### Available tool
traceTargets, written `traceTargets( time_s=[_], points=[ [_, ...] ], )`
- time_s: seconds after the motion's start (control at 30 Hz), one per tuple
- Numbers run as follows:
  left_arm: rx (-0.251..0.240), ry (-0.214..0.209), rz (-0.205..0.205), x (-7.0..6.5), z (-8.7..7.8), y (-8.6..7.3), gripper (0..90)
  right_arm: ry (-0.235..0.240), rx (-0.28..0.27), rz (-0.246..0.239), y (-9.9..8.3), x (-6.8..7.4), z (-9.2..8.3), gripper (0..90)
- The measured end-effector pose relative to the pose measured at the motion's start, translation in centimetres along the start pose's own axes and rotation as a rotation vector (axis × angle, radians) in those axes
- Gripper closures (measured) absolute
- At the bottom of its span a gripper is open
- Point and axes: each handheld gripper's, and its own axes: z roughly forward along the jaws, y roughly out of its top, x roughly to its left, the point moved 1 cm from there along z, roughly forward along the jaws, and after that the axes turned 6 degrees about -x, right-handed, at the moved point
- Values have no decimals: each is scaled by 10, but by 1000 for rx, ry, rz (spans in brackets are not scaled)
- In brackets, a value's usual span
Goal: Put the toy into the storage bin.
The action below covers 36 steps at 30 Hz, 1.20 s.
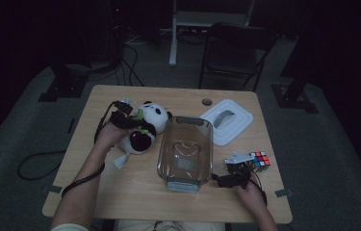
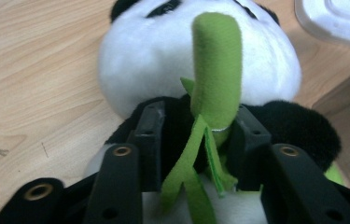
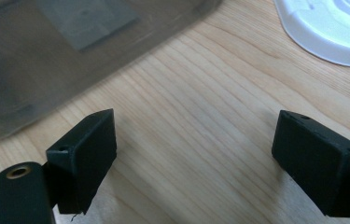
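Observation:
A panda plush (image 1: 145,130) lies on the left half of the wooden table (image 1: 120,192), with a green bamboo stalk (image 2: 217,70) sewn to its front. My left gripper (image 1: 131,121) reaches over it from the left. In the left gripper view its jaws (image 2: 200,126) press on the black fur of the body, with the stalk's base between them. The white head (image 2: 130,70) lies just beyond the fingertips. My right gripper (image 1: 236,168) rests low at the table's right front, jaws wide apart (image 3: 196,154) over bare wood with nothing between them.
A clear plastic tub (image 1: 161,154) (image 3: 46,56) stands between the hands. Its white lid (image 1: 226,120) (image 3: 331,28) lies behind it to the right. A colour cube (image 1: 261,161) sits right beside my right gripper. A black chair (image 1: 236,53) stands beyond the table.

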Motion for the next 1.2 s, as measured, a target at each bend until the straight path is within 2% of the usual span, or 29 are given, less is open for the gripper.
traceTargets(
  time_s=[0.17,0.37,0.5,0.6,0.7,0.73,0.8,0.87,0.93,1.07,1.13,1.2],
  points=[
    [-39,-9,-49,2,-5,2,685,29,-2,-19,5,1,0,133],
    [-70,-13,-68,3,-12,5,703,94,-31,-34,10,6,-1,132],
    [-106,-5,-88,6,-23,9,704,120,-44,-48,12,15,3,130],
    [-116,-1,-93,9,-29,11,704,148,-55,-58,14,20,6,130],
    [-116,10,-95,12,-35,12,703,159,-60,-50,18,27,10,130],
    [-122,19,-99,13,-37,12,703,166,-68,-46,19,30,12,130],
    [-125,13,-105,16,-40,13,703,183,-82,-27,23,35,16,130],
    [-130,29,-101,17,-43,13,703,203,-101,-16,27,43,21,133],
    [-133,47,-100,18,-45,14,703,198,-111,-24,31,52,26,133],
    [-152,39,-109,24,-56,19,703,148,-106,-45,40,69,39,125],
    [-168,43,-111,25,-63,23,703,133,-112,-30,46,75,46,117],
    [-184,47,-111,27,-73,29,703,122,-111,6,52,78,54,116]
  ],
)
